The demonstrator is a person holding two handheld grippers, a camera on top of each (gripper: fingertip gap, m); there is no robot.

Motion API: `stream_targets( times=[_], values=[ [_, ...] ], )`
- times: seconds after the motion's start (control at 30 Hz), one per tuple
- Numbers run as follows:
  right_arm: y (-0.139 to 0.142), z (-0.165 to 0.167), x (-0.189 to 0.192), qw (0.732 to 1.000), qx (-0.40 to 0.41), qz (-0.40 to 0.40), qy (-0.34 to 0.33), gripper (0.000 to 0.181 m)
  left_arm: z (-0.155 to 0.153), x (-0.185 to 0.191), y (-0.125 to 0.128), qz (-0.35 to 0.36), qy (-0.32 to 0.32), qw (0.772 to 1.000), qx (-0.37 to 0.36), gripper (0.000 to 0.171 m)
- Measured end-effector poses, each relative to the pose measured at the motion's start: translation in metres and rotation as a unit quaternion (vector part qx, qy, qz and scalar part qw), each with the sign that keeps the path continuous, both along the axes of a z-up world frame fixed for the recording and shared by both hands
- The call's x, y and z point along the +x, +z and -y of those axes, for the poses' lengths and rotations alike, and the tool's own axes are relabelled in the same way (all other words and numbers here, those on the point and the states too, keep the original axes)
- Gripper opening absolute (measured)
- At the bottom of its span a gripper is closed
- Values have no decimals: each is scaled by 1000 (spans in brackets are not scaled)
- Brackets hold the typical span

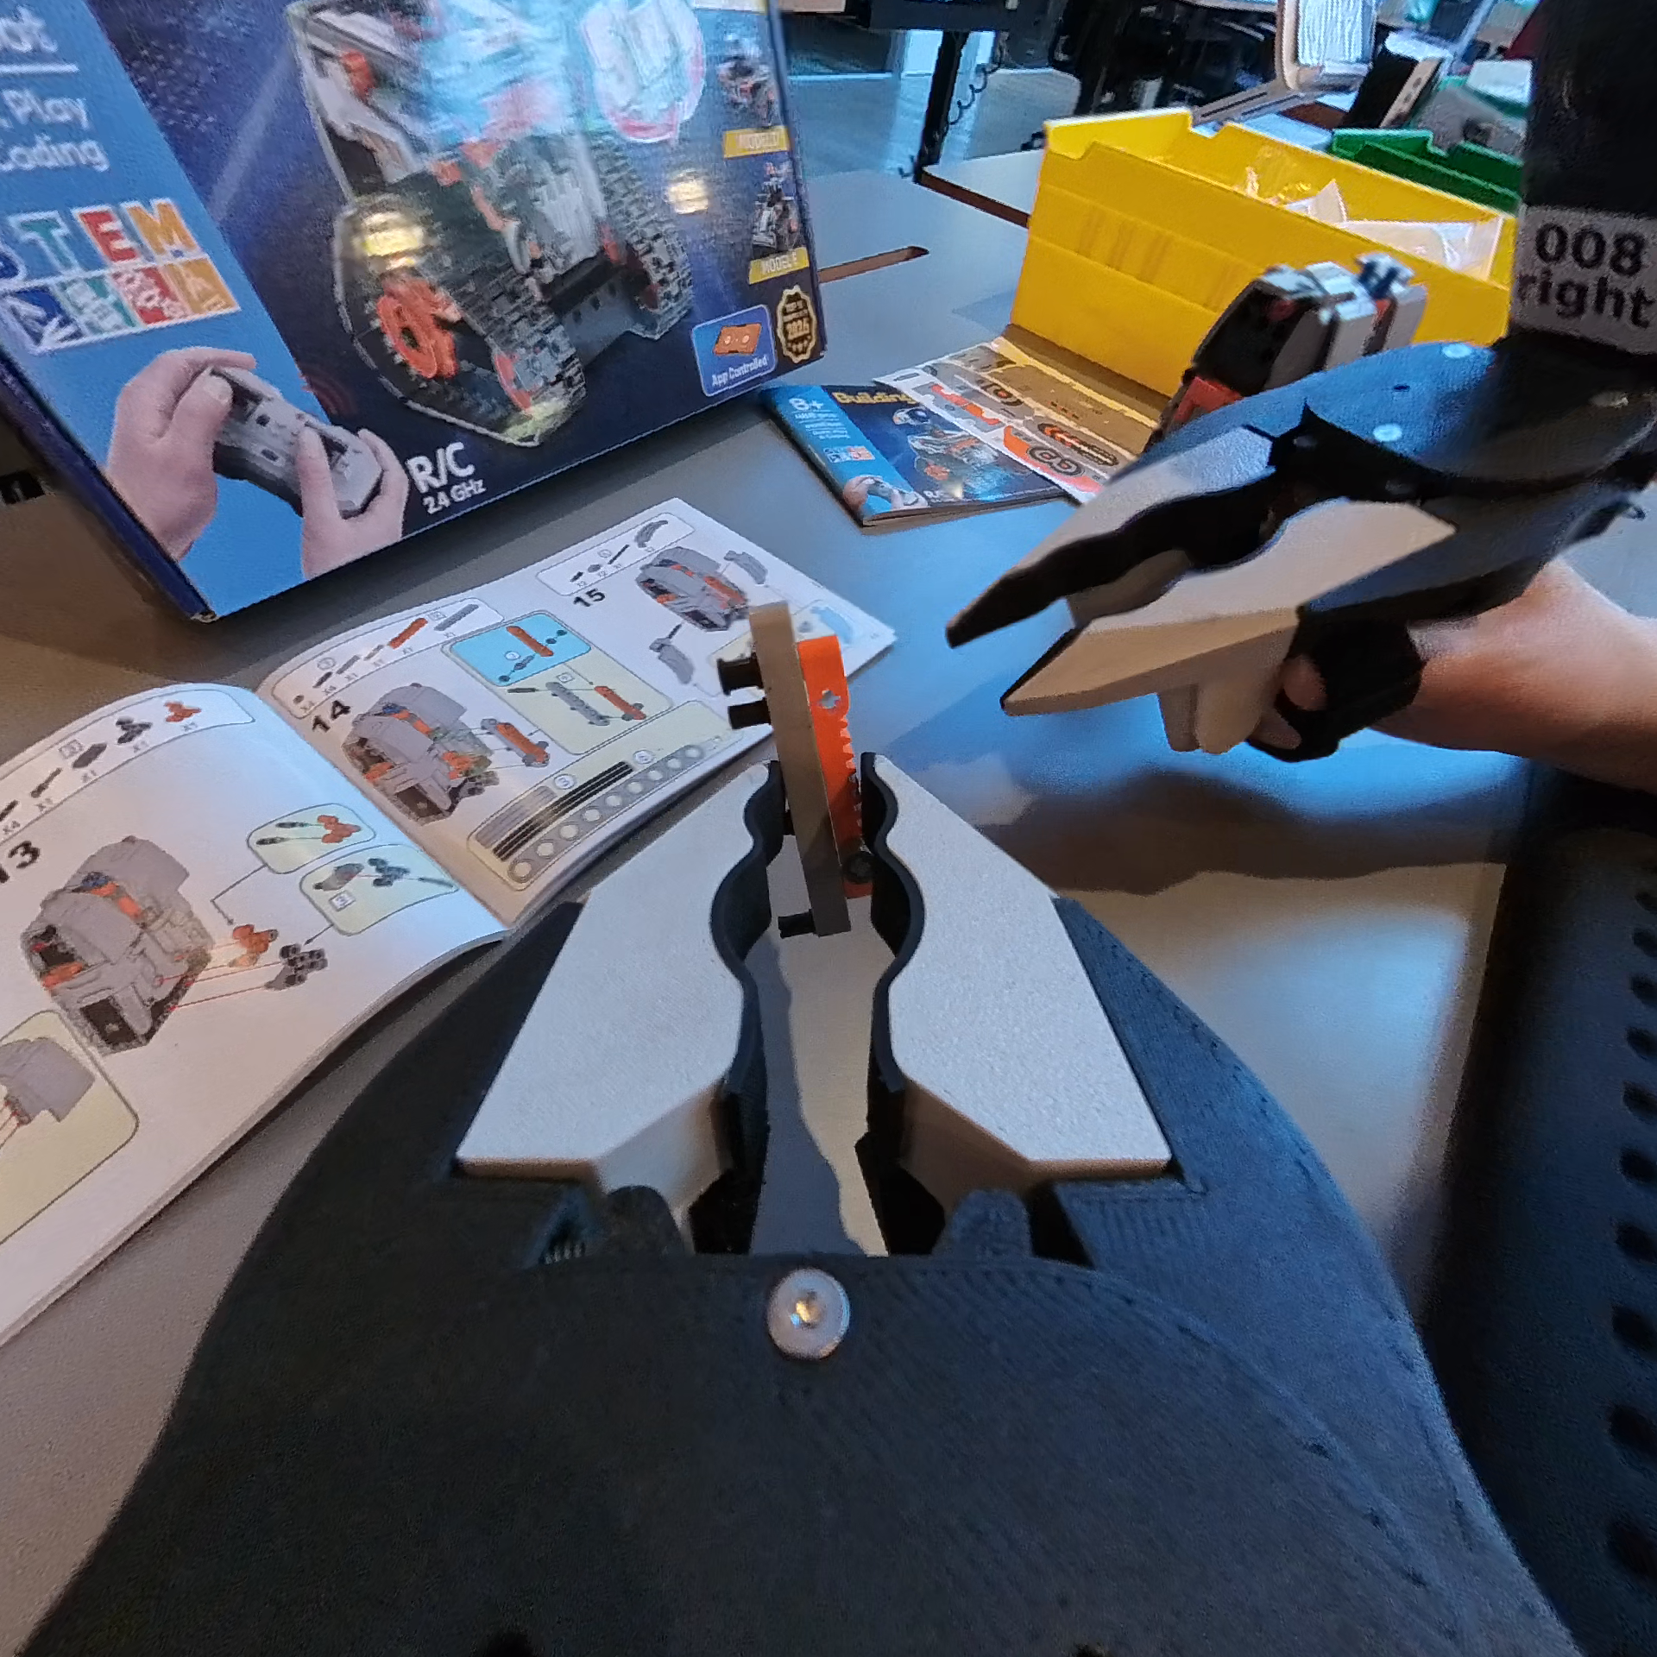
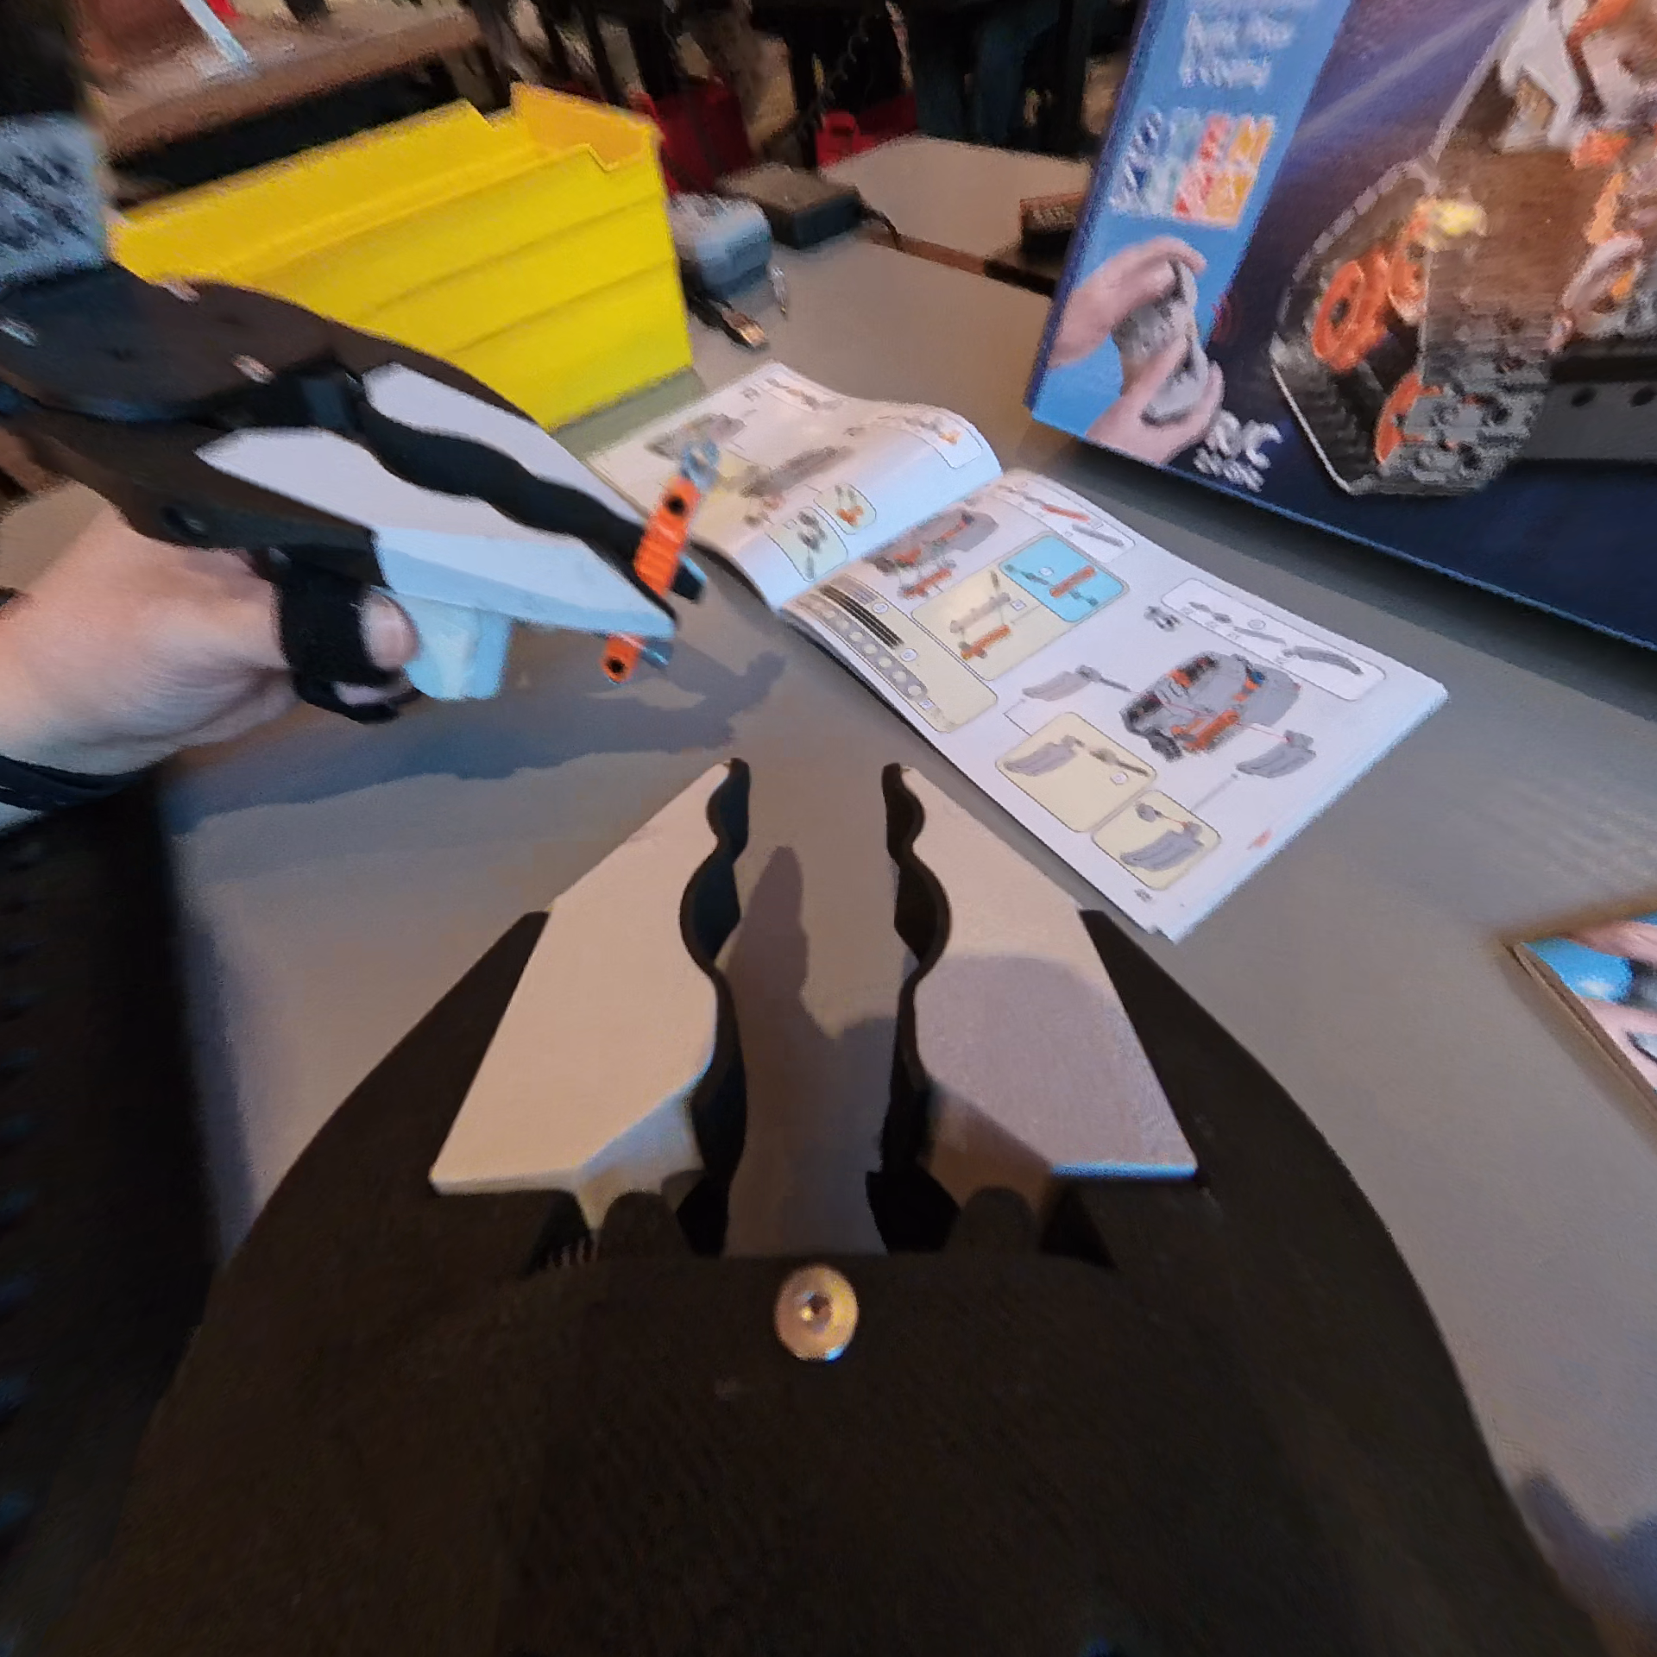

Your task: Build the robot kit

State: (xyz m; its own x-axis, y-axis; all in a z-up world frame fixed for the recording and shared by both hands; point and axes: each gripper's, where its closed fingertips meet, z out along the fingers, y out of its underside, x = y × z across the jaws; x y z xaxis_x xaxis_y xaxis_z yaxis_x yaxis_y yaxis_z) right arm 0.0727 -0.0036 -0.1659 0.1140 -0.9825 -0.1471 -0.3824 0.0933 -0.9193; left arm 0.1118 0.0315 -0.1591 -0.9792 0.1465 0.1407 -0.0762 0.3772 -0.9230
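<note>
Orange-grey brick piece (image 1: 811,771) clamped between left fingers (image 1: 906,861).

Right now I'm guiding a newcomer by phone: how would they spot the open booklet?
Find the big blue toy box standing on the grey table. In front of it lies the open booklet, flat, white pages showing numbered building steps; the other booklet, nearer the yellow bin, is shut.

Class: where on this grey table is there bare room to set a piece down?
Bare: the table between the open manual, the right gripper and the closed booklet. Crowded: the far side, around the blue box and yellow bin.
</note>
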Motion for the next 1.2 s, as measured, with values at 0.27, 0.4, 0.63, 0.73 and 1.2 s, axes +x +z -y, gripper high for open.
stream_targets(
  times=[0.27, 0.4, 0.63, 0.73, 1.2],
  values=[
    [37, -35, 2, 980, 174, 73, 64, 38, -2, -53, 1, 69, -57, 996, 9, 14],
    [45, -47, -6, 975, 154, 77, 144, 39, -5, -61, 1, 56, -85, 995, 3, 14],
    [62, -89, -43, 940, 94, 117, 306, 49, -45, -112, 31, -46, -296, 952, -58, 14],
    [71, -96, -49, 932, 92, 134, 325, 32, -48, -118, 38, -48, -310, 947, -77, 14],
    [75, -91, -52, 939, 84, 125, 308, 25, -49, -121, 43, -79, -317, 941, -84, 14]
  ],
)
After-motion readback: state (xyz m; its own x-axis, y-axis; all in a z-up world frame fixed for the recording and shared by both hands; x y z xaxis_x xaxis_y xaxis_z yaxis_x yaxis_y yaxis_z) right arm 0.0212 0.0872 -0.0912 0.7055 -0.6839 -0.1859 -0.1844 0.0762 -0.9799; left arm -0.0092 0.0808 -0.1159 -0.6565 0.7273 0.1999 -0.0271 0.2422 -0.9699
